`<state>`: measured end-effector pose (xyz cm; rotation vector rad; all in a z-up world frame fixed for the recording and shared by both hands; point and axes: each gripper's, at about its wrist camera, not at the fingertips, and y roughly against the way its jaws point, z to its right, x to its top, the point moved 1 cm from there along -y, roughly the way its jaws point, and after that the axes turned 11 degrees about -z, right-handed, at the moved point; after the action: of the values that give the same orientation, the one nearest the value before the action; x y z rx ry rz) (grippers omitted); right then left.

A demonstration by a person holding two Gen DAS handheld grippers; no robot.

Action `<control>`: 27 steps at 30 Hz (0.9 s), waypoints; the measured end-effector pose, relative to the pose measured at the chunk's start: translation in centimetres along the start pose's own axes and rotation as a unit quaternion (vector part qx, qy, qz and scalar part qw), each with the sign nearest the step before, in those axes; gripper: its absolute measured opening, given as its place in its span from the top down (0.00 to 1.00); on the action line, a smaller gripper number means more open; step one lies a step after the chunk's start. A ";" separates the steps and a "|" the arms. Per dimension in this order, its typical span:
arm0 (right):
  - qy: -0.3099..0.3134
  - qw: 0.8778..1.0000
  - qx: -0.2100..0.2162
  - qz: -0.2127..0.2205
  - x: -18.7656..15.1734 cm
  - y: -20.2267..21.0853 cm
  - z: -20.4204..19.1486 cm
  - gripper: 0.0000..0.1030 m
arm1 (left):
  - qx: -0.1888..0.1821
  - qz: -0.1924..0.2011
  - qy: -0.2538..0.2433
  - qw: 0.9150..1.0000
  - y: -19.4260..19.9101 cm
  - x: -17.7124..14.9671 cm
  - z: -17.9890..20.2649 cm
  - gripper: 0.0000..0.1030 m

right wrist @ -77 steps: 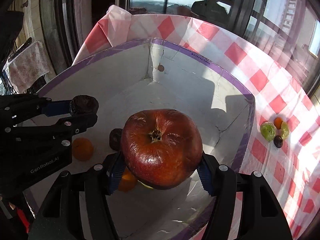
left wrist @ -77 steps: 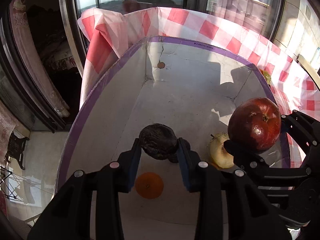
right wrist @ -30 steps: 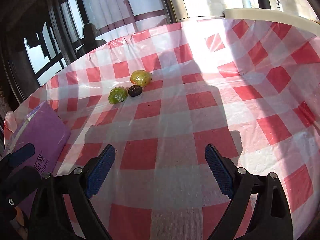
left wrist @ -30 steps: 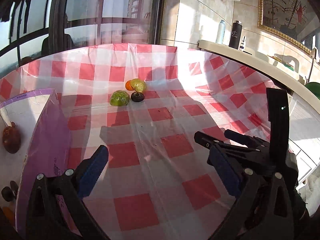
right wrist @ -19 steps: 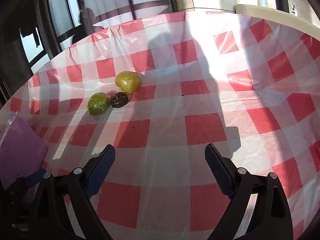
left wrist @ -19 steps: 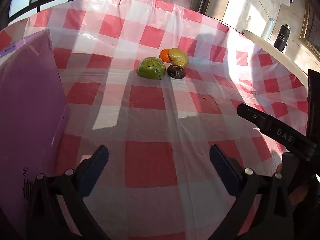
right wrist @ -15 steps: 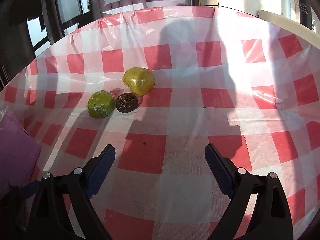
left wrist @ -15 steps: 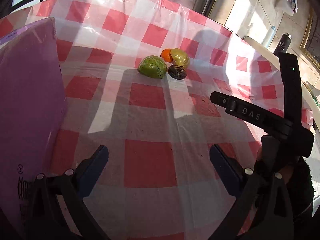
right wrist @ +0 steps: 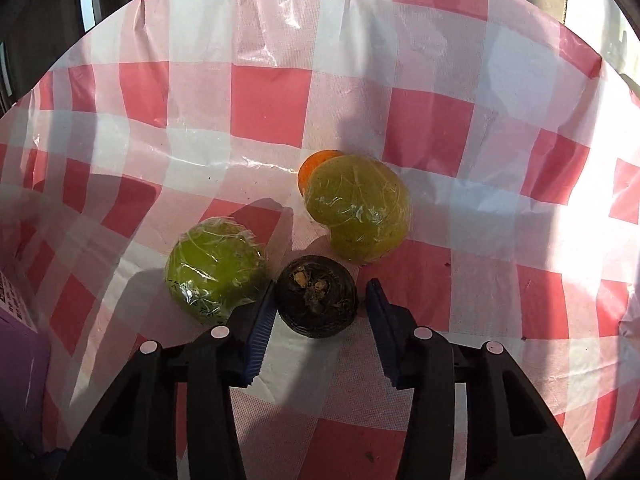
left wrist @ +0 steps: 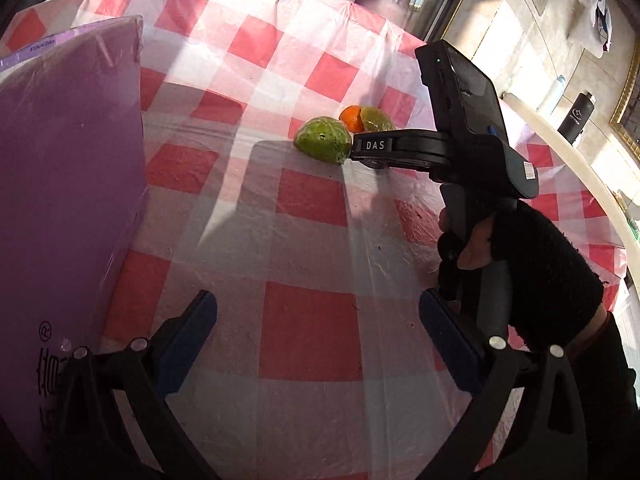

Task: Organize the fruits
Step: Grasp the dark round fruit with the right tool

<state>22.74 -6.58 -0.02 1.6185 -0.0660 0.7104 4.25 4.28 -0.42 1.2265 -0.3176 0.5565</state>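
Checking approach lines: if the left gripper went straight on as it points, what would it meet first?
Probably the tablecloth, at the red check between the left gripper's open fingers; tilted down, it looks aimed short of the green fruit.

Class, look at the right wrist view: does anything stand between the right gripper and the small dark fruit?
Nothing visible does. The dark fruit already sits between the right gripper pads; the green wrapped fruit lies just outside the left pad.
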 end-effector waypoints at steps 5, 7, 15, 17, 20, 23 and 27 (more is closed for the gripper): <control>-0.050 0.998 0.034 0.030 -4.1 2.8 2.2 0.62 | -0.003 0.003 0.001 1.000 0.1 0.0 0.2 0.02; -0.088 0.994 0.045 0.052 -6.7 4.7 4.1 0.62 | -0.003 0.004 0.001 1.000 0.1 0.0 0.3 0.02; -0.257 0.951 0.092 0.147 -14.4 9.4 12.7 0.61 | -0.003 -0.004 -0.019 1.000 0.0 -0.1 1.0 0.02; -0.272 0.944 0.110 0.150 -14.1 8.8 13.6 0.61 | 0.012 -0.021 -0.020 1.000 -0.5 -0.1 1.3 0.02; -0.258 0.948 0.116 0.149 -13.5 8.6 13.4 0.61 | 0.023 -0.015 -0.004 1.000 -0.7 0.3 1.6 0.02; -0.262 0.945 0.122 0.151 -13.4 8.4 13.3 0.61 | 0.034 -0.007 0.003 0.999 -2.0 2.6 2.5 0.02; -0.262 0.945 0.123 0.153 -13.5 8.3 13.3 0.61 | 0.080 0.005 -0.020 0.997 -5.0 7.9 4.8 0.02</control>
<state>13.67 -25.12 0.80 2.0304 -0.6482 0.5146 13.87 0.42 1.14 1.3925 -0.3173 0.5742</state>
